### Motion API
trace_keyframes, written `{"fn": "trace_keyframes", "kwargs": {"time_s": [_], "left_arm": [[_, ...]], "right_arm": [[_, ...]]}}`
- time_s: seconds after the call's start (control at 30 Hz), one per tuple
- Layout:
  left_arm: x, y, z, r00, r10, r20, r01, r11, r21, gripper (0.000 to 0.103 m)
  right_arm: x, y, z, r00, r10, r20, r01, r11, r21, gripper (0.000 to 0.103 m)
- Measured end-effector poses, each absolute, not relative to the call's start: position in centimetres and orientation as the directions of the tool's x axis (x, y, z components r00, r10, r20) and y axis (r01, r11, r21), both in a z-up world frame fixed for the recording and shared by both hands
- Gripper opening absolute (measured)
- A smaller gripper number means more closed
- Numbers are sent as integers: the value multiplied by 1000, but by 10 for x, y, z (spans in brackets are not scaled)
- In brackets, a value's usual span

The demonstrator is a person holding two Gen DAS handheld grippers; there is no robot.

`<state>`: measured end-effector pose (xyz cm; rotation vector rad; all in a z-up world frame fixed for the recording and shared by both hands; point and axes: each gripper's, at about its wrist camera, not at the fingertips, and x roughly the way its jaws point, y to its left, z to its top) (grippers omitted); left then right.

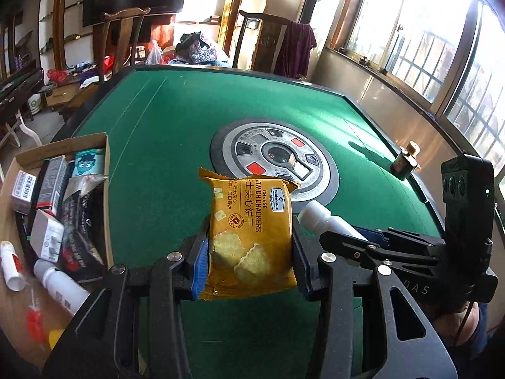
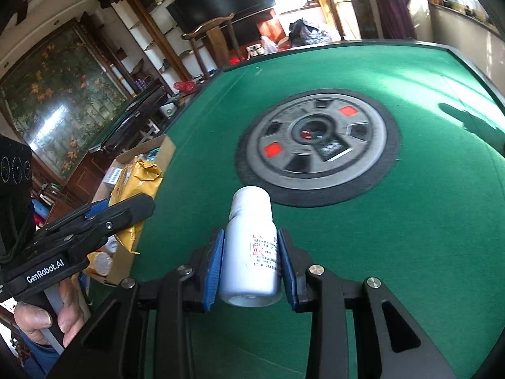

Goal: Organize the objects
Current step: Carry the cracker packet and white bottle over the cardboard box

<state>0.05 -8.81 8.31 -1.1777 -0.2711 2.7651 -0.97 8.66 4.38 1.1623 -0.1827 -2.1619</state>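
Cardboard box (image 1: 107, 189) holding packets, cartons, white bottle (image 1: 60, 281)

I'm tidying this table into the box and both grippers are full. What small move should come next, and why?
Probably carry the left gripper leftward over the cardboard box and let go there. It is shut on the cracker packet, held above the green table, and the box of sorted things lies just to its left. The right gripper, shut on the white bottle, is farther away and can follow.
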Motion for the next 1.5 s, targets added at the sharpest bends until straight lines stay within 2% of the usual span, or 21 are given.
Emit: {"fn": "trace_keyframes", "kwargs": {"time_s": [0.27, 0.67, 1.0, 1.5], "left_arm": [[44, -156, 101, -746, 136, -652, 38, -969, -245, 44], [97, -275, 80, -744, -9, -668, 258, -926, -275, 44], [98, -309, 53, -707, -22, -707, 310, -908, -282, 44], [47, -334, 47, -659, -35, -751, 314, -921, -232, 44]], "right_arm": [[11, 25, 57, -323, -670, -668, 564, -704, 432, 33], [55, -78, 53, -193, -707, -681, 682, -595, 425, 33], [79, -140, 47, -127, -701, -701, 741, -537, 403, 33], [80, -177, 40, -188, -674, -715, 781, -543, 307, 33]]}}
